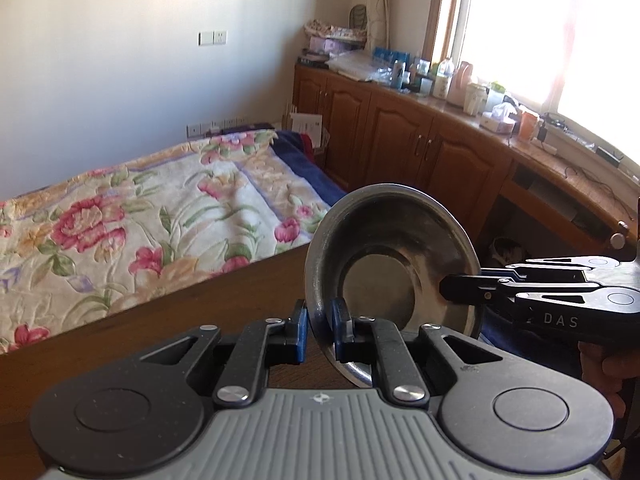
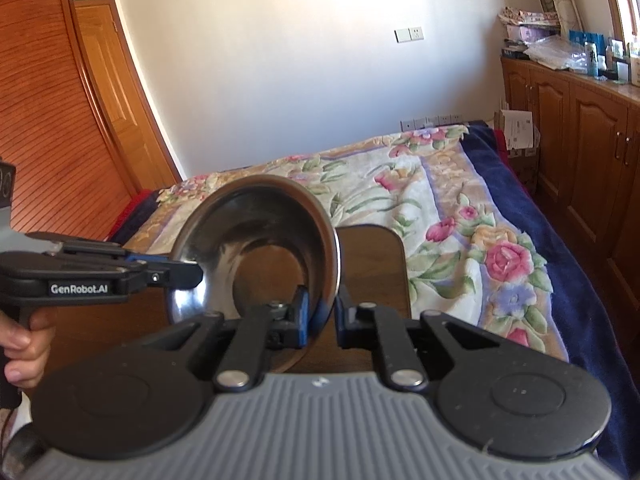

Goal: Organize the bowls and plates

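Note:
A stainless steel bowl (image 1: pixel 392 248) is held up on edge above the brown wooden table (image 1: pixel 160 320), its hollow side facing both cameras. My left gripper (image 1: pixel 320 328) is shut on the bowl's lower rim, with blue pads on either side of the metal. My right gripper (image 1: pixel 452 288) reaches in from the right and is shut on the opposite rim. In the right wrist view the same bowl (image 2: pixel 256 240) stands tilted, my right gripper (image 2: pixel 322 312) pinches its near rim, and the left gripper (image 2: pixel 192 276) clamps its left edge. A hand (image 2: pixel 24 344) holds the left gripper's handle.
A bed with a floral blanket (image 1: pixel 140 208) lies just beyond the table edge. Wooden cabinets (image 1: pixel 400 136) with a cluttered top run under the bright window on the right. Brown wardrobe doors (image 2: pixel 60 112) stand at the left. The table's far corner (image 2: pixel 384 248) shows behind the bowl.

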{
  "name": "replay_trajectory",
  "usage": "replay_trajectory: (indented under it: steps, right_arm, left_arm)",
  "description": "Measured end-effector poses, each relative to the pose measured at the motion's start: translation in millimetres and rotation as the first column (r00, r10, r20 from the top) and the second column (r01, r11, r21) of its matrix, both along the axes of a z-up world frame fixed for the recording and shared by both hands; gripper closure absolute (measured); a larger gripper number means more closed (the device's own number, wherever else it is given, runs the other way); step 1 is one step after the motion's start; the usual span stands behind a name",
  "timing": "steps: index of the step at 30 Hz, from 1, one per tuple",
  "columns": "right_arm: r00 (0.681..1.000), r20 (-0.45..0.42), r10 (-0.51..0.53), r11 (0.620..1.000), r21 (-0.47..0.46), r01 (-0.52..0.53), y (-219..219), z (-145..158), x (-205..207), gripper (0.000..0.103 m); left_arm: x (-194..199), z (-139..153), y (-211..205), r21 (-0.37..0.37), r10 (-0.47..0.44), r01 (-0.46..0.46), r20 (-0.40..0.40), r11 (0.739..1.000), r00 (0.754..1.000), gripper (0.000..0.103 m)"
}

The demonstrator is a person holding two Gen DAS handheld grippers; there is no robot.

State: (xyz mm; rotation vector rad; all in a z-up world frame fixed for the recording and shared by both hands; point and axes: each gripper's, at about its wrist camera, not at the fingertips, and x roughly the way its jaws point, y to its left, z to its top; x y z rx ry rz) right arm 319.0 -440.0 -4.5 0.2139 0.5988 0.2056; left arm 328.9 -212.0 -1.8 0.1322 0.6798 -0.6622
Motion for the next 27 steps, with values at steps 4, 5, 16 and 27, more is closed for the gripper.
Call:
replay_trajectory:
  steps: [4, 5, 16, 27]
  right_arm:
    - [1.0, 0.027, 0.0, 1.0, -0.011, 0.0, 5.1, 14.4, -9.4, 0.088]
    - [0.999, 0.034, 0.002, 1.0, -0.015, -0.002, 6.6, 17.5, -11.4, 0.088]
    - [0.997, 0.073, 0.034, 0.999, -0.034, -0.031, 26.6, 38.7, -42.9, 0.089]
    - [0.996, 0.071, 0.055, 0.997, -0.048, -0.052, 46.8, 40.3, -80.2, 0.089]
  left_arm:
    - [-14.6, 13.5, 10.3, -0.012, 0.001, 0.0, 0.023, 1.0, 1.0, 0.089]
    - [-18.0, 15.9, 12.9, -0.013, 0.002, -0.002, 0.027, 1.0, 1.0, 0.089]
    - [-66.9, 31.3, 44.6, -0.019, 0.009, -0.008, 0.056, 1.0, 0.998, 0.089]
    - [-114.6, 28.6, 76.1, -0.044, 0.001, 0.001, 0.059, 0.999, 0.998, 0.089]
